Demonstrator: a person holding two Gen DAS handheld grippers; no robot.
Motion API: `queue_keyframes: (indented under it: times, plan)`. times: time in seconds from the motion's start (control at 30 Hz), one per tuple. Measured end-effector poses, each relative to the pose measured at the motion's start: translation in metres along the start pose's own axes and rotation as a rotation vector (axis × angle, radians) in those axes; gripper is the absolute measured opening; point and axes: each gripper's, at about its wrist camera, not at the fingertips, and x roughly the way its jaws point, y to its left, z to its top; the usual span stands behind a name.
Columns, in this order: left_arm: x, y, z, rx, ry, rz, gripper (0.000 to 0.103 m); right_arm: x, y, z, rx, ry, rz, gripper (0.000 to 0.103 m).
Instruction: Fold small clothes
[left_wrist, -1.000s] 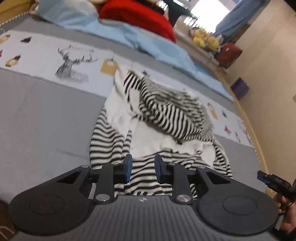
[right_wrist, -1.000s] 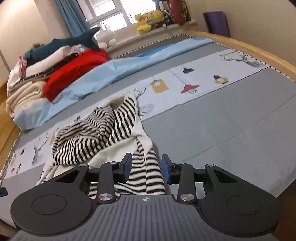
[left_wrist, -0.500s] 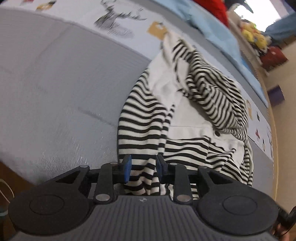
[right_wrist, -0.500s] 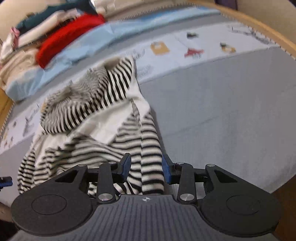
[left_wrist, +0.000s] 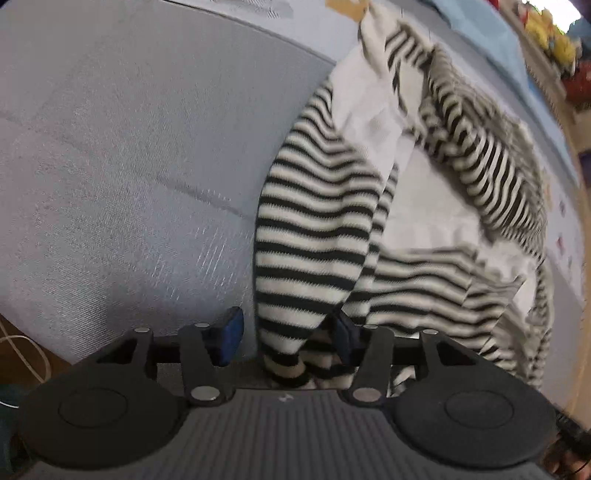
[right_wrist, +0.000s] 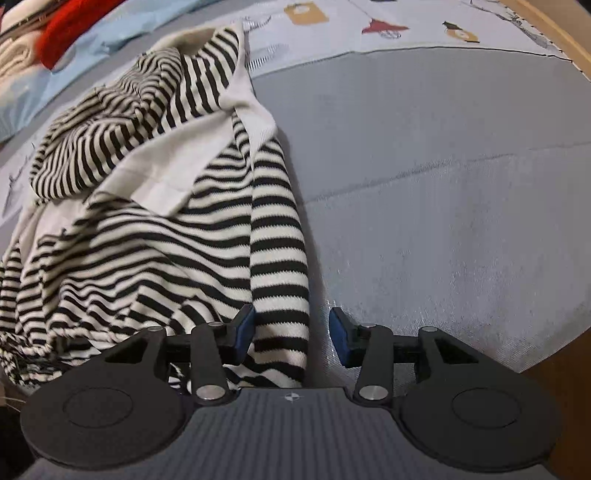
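Left gripper: jaws wide apart, straddling a striped sleeve cuff, nothing clamped.
Right gripper: jaws wide apart around the other sleeve, not gripping.
Striped sweater: crumpled on the grey bedspread, near its edge.

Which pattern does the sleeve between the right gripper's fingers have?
Black and white horizontal stripes on the sleeve; right wrist view shows it best.

L gripper jaws apart w/ striped sweater cuff between them, on grey bedcover.
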Motion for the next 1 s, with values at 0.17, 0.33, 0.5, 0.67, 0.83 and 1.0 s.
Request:
queue_keyframes:
  times: [0.17, 0.33, 0.5, 0.67, 0.83, 1.0]
  plan:
    - [0.009, 0.005, -0.003, 0.019, 0.023, 0.1, 0.013, 0.002, 0.003, 0.0, -0.013, 0.016, -0.006, 0.046]
    - [0.0, 0.017, 0.002, -0.076, -0.013, 0.044, 0.016, 0.002, 0.0, 0.002, 0.002, 0.017, -0.018, 0.046]
    - [0.007, 0.006, 0.0, -0.024, 0.046, 0.008, 0.038, 0.006, -0.002, 0.003, 0.007, 0.026, -0.016, 0.046]
    - [0.009, -0.001, -0.003, 0.014, 0.041, 0.026, 0.034, 0.012, 0.0, 0.003, 0.0, 0.046, -0.029, 0.045]
    - [0.007, -0.011, -0.007, 0.078, 0.02, 0.007, 0.003, 0.015, 0.004, 0.002, -0.03, 0.054, -0.023, 0.024]
    - [-0.017, -0.019, -0.013, 0.125, -0.048, -0.033, 0.003, -0.002, 0.006, 0.004, -0.022, -0.02, 0.095, 0.004]
